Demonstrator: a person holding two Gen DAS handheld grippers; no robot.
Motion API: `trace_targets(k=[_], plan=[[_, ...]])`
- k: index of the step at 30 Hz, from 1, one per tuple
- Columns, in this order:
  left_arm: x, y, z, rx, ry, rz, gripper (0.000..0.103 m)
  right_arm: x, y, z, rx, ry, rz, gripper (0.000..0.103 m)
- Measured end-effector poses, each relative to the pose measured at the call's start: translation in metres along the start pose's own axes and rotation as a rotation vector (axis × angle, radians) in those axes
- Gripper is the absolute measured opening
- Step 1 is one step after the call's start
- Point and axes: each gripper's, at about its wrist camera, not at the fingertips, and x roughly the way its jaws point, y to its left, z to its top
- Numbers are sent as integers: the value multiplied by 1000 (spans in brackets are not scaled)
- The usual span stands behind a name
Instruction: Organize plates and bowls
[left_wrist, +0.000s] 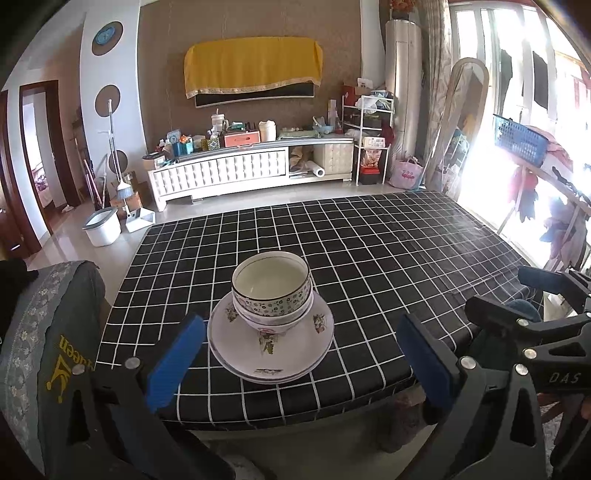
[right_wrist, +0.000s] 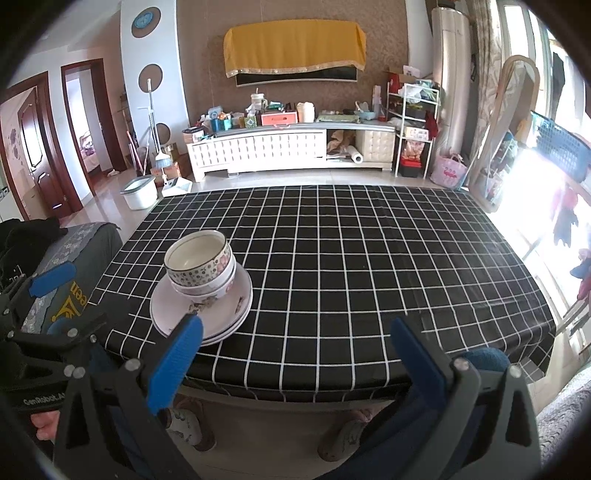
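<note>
Two nested floral bowls (left_wrist: 272, 295) sit on a stack of white floral plates (left_wrist: 271, 350) near the front edge of the black checked table (left_wrist: 369, 258). My left gripper (left_wrist: 301, 356) is open and empty, held back from the table edge with the stack between its blue pads. In the right wrist view the bowls (right_wrist: 199, 264) and plates (right_wrist: 201, 310) lie at the front left. My right gripper (right_wrist: 295, 360) is open and empty, to the right of the stack. The right gripper also shows in the left wrist view (left_wrist: 524, 314).
A padded chair back (left_wrist: 48, 350) stands left of the table. A white TV cabinet (left_wrist: 251, 166) with clutter, a white bucket (left_wrist: 101, 226) and a mop are on the floor beyond. A blue basket (left_wrist: 519, 140) and bright windows are at the right.
</note>
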Motion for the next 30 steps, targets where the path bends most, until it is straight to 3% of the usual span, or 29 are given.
trace_targets(k=[30], plan=[[0,1,-2,12,1,10,103,0,2,-3,-11,16,-6,103]])
